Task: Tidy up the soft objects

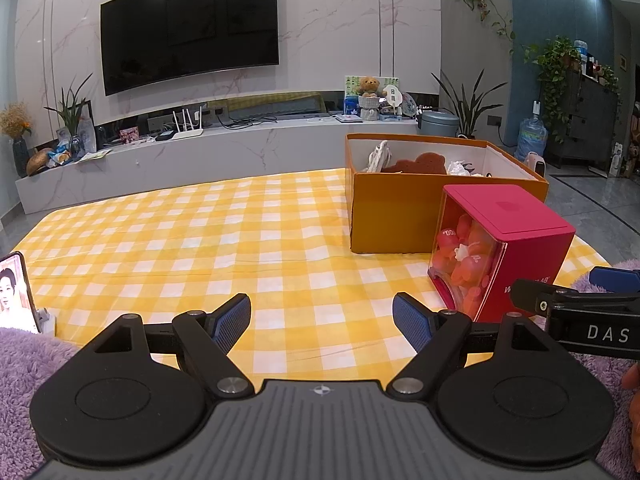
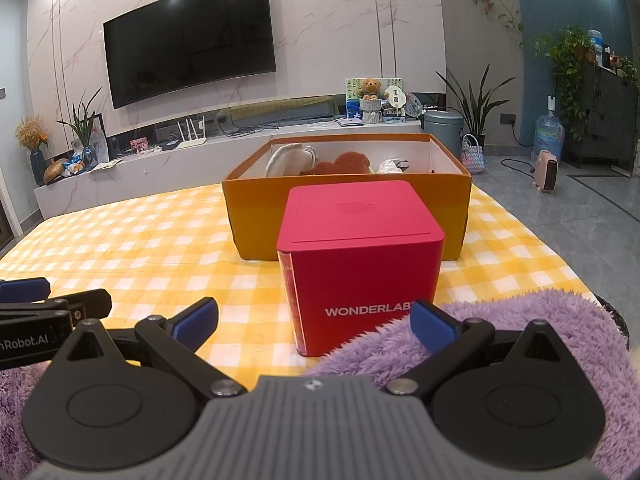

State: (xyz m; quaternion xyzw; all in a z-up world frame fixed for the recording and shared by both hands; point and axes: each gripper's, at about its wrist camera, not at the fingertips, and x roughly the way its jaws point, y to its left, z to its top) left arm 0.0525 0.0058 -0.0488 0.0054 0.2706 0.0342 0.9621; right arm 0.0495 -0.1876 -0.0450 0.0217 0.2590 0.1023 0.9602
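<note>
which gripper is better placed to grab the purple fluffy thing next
Right, probably. The right gripper is open and the purple fluffy cloth lies against its right finger; the left gripper, also open, faces bare tablecloth.

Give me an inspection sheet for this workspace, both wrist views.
Surface: yellow checked cloth, flat, mostly bare.
Job's things: orange box open, holding a brown sponge, a white fabric item and a white crumpled item; purple fleece at the near edge.
Clutter: red cube in front of the box; phone propped at left.
Grippers: left tool open, empty; right tool open, empty.
Cables: on the TV shelf only.
Surroundings: TV, plants, water jug, heater.
</note>
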